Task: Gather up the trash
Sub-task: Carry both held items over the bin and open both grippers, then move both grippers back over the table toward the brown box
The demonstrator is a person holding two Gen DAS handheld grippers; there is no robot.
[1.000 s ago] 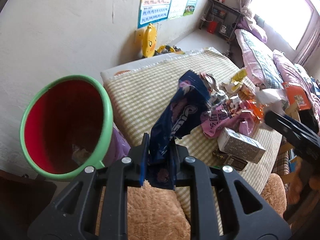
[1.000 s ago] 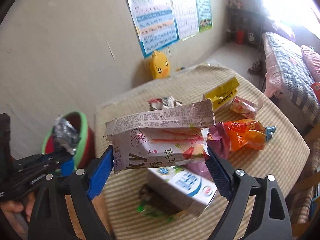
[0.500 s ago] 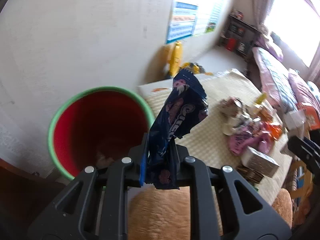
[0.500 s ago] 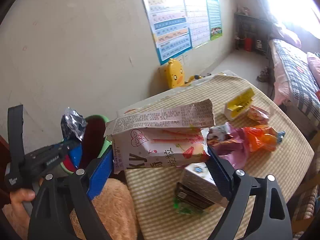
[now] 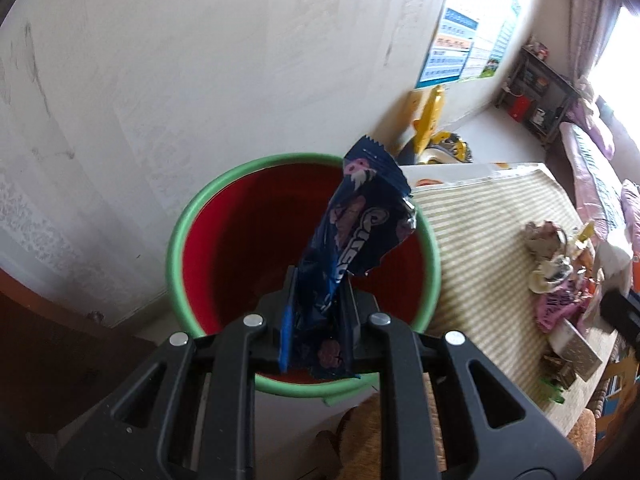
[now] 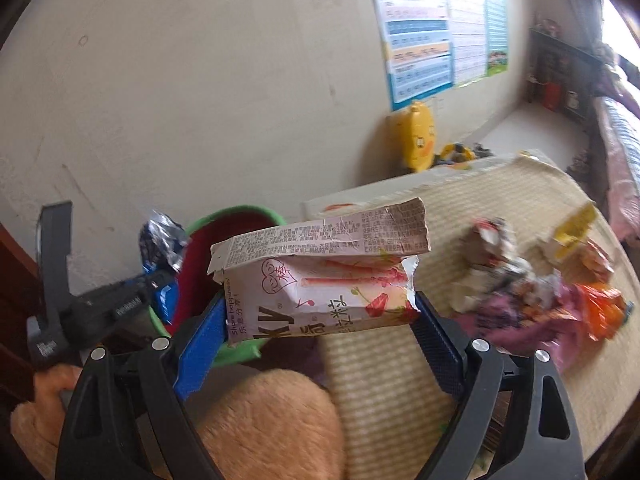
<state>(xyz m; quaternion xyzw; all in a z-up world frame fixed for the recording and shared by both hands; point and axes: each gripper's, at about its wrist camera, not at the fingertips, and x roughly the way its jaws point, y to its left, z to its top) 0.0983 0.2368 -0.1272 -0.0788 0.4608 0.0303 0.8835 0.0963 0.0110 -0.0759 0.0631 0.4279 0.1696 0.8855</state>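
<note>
The left hand-held gripper (image 5: 316, 312) is clamped narrow on a dark blue snack wrapper (image 5: 356, 236), which stands up from the jaws directly over the mouth of the red bin with the green rim (image 5: 180, 240). The right hand-held gripper (image 6: 316, 320) holds a torn pink-and-white carton (image 6: 320, 280) across widely spread jaws, just beside that bin and above the edge of the worktop (image 6: 500, 200). By my reading the task is mid-course: two pieces are lifted and at the bin, neither yet let go. On the striped cloth lie more pieces to collect: a purple wrapper (image 5: 556, 308), an orange packet (image 6: 604, 312), a yellow packet (image 6: 572, 232), crumpled foil (image 6: 492, 240) and a small grey box (image 5: 576, 348). The bin's bottom is dark and partly covered by the wrapper and jaws, so what it already holds cannot be made out. The far rubbish is blurred, and the worktop's right side is cut off in both views.
</note>
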